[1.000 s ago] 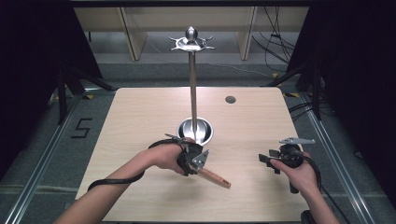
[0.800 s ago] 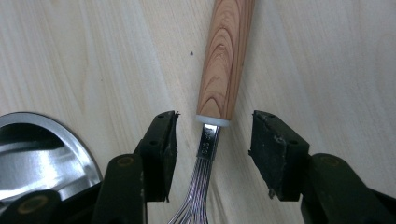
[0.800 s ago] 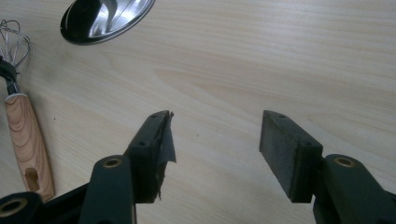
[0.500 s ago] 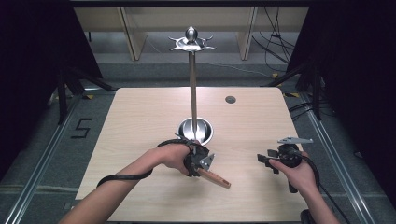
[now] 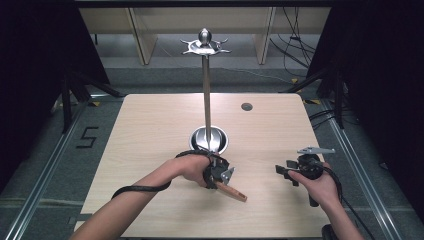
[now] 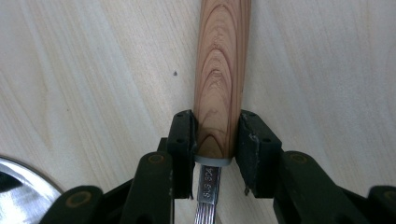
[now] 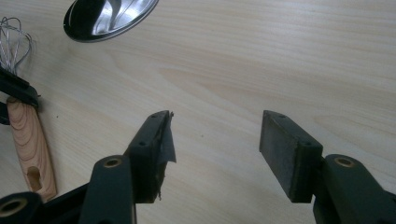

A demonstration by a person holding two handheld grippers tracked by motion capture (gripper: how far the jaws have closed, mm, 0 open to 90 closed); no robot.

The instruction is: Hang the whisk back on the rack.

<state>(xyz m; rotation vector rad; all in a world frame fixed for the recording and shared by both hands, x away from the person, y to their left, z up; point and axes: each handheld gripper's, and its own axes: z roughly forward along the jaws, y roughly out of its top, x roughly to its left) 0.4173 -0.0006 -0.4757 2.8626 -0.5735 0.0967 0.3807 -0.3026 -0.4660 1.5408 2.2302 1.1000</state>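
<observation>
A whisk with a wooden handle (image 5: 232, 191) lies flat on the table, in front of the metal stand's base. My left gripper (image 5: 218, 181) points down over the handle's wire end. In the left gripper view its jaws have just been closing, and the pads (image 6: 183, 135) now press both sides of the handle (image 6: 222, 70) just past the metal collar. The right gripper (image 5: 285, 172) hovers at the table's right, open, with only bare wood between its jaws (image 7: 215, 135). The right gripper view has the handle (image 7: 30, 149) and whisk wires (image 7: 14, 42) at its left edge.
A tall metal stand rises from a round shiny base (image 5: 209, 140) at the table's (image 5: 150, 130) middle, with hooks at its top (image 5: 205, 46). A small dark round spot (image 5: 246, 106) lies at the back right. Black cables trail from both grippers.
The left hand has shifted a little right and lower onto the whisk, and its jaws have closed in on the handle. The right hand has stayed still.
</observation>
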